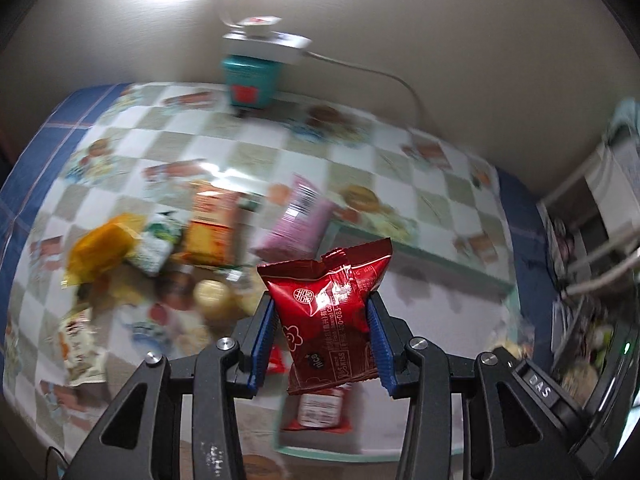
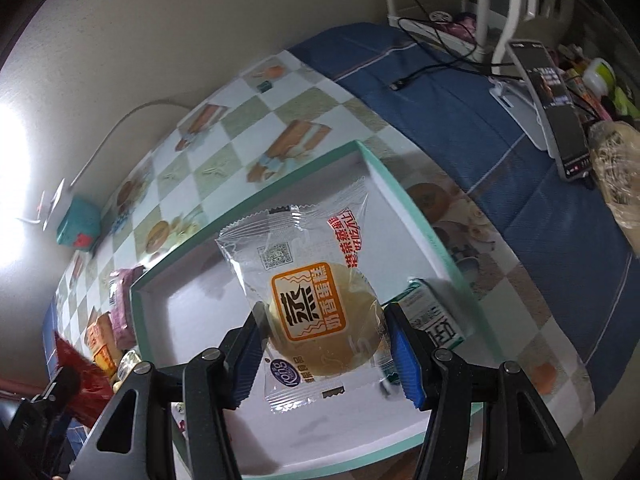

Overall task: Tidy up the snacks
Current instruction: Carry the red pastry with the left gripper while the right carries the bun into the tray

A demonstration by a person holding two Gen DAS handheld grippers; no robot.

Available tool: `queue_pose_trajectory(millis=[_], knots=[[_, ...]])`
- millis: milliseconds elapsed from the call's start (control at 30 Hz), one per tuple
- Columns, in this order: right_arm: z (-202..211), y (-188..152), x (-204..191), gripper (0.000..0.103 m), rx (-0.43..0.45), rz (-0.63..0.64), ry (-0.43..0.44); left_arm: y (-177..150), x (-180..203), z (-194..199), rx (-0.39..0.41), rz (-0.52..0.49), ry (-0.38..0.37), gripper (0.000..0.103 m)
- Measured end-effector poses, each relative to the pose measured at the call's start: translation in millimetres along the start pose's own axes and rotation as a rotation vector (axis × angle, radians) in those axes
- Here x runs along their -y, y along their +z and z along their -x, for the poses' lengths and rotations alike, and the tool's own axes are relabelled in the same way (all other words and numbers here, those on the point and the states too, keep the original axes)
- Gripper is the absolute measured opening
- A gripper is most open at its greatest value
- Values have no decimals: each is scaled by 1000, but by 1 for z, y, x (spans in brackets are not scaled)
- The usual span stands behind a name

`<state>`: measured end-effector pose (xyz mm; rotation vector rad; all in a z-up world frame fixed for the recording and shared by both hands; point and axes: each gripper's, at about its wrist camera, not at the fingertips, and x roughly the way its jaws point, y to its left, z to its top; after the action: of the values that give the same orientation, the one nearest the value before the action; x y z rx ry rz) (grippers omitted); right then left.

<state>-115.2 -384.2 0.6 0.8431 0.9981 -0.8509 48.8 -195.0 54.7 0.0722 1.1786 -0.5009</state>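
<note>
Left gripper [image 1: 322,320] clamped on red snack packet [image 1: 328,304], above the box | right gripper [image 2: 324,344] pinching clear cake packet [image 2: 308,304] over teal-rimmed box [image 2: 404,196] | box near-bare, green-white carton [image 2: 430,314] by right finger | loose snack pile [image 1: 160,248] waits, beyond left finger

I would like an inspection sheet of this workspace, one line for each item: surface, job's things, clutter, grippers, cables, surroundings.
Surface: checkered food-print tablecloth over blue cloth.
Job's things: shallow white box with teal rim; red foil snack packet; clear-wrapped round steamed cake; blurred pile of loose snack packets.
Clutter: teal tin by the wall; phone on white stand.
Grippers: left gripper shut on the red packet; right gripper shut on the cake, over the box.
Cables: white cord along the wall; black cable on blue cloth.
Surroundings: beige wall, bright lamp glare.
</note>
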Motion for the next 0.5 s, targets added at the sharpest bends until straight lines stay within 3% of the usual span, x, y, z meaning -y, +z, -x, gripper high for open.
queue_pose_trajectory(millis=[167, 500], knots=[[-3, 6, 6, 61, 2, -6, -2, -6, 33, -19, -30, -79, -25, 45], [-13, 9, 2, 61, 7, 16, 5, 1, 51, -50, -48, -82, -69, 46]])
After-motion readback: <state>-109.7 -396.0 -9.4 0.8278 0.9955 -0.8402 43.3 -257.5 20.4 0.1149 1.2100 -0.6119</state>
